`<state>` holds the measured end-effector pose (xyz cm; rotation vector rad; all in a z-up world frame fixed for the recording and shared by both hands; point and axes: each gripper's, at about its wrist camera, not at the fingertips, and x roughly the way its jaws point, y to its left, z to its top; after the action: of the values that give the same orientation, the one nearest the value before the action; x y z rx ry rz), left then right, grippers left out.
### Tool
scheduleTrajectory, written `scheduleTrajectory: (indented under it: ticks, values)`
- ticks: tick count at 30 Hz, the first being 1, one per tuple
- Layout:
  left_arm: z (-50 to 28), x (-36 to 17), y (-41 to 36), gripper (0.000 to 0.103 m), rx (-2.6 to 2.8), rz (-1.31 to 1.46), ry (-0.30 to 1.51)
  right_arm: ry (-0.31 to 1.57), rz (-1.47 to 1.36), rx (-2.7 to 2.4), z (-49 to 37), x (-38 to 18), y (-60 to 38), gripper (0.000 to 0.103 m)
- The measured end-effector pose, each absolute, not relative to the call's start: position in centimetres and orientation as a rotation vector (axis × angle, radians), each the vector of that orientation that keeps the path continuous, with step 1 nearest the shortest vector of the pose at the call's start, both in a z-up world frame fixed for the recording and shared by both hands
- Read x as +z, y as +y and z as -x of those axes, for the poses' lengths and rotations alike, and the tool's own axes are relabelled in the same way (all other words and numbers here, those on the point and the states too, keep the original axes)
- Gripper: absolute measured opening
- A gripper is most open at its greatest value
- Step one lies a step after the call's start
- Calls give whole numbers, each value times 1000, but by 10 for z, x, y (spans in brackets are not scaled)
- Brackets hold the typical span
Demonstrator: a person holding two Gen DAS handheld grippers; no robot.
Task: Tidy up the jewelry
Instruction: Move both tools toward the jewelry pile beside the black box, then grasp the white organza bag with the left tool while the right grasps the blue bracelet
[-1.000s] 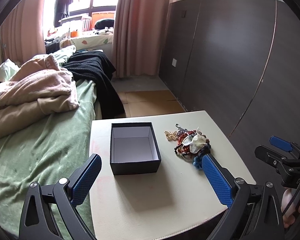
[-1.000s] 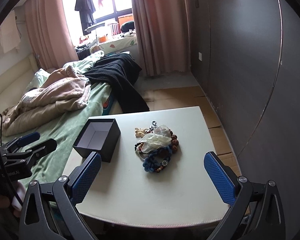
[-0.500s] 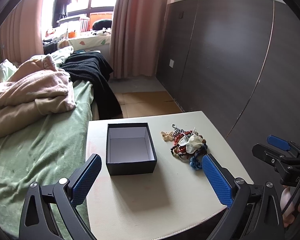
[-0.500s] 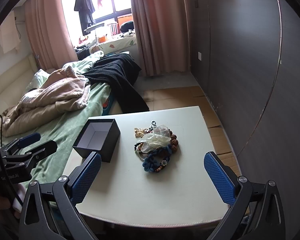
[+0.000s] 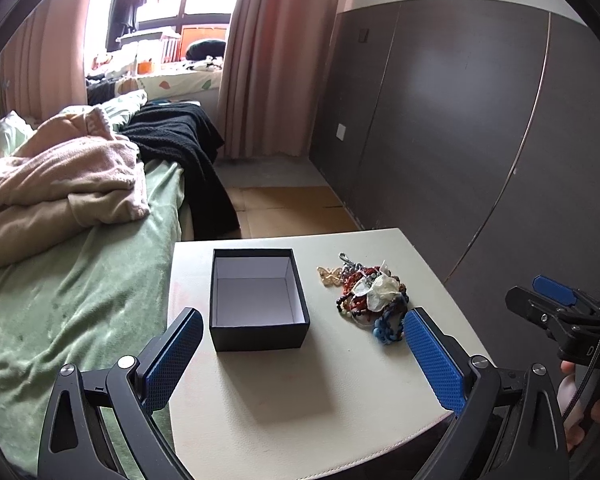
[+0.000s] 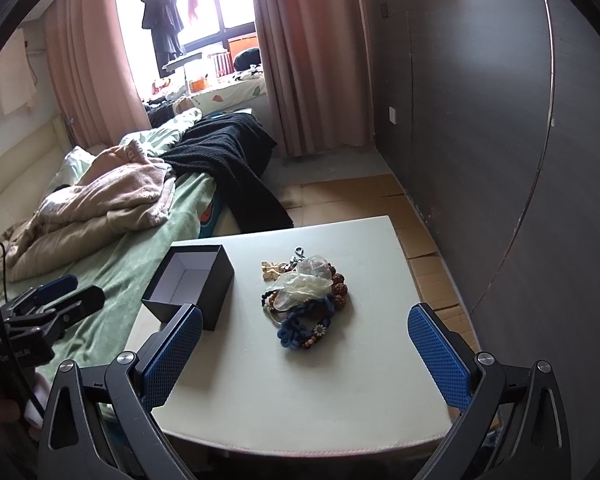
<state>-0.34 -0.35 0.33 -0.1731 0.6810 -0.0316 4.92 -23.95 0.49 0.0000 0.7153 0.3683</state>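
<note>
A black box [image 5: 259,300] with a white lining sits lidless at the centre of the left wrist view, on the left part of a pale table [image 5: 300,392]; nothing lies inside it. To its right in that frame, apart from the box by a strip of bare tabletop, lies the jewelry pile [image 5: 368,296]: a tangle of red-brown beads, a blue knotted cord, an amber piece and a crumpled translucent pouch on top. The left gripper [image 5: 300,348] hangs low in the frame, its blue pads spread wide and holding nothing; the box lies between and beyond them. In the right wrist view the right gripper [image 6: 304,348] is likewise spread wide and empty, with the pile just beyond its fingers at centre frame. Bare tabletop fills the lower half of both frames up to the rounded near edge. A green-covered bed [image 5: 80,288] borders the table at the left of the frame, and a dark wall panel [image 5: 480,140] rises at right.
</note>
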Motion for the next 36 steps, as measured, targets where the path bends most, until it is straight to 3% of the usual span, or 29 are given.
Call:
scheduleTrajectory:
  ticks: [24, 31, 36]
  values:
    - [-47, -10, -35, 100, -109, 179, 691, 761, -40, 386, -85, 8, -266, 103]
    - [-80, -27, -60, 78, -179, 166, 752, 817, -117, 341, -114, 0, -292, 103]
    - [-98, -44, -76, 72, -210, 163, 806, 836, -129, 327, -123, -4, -300, 103]
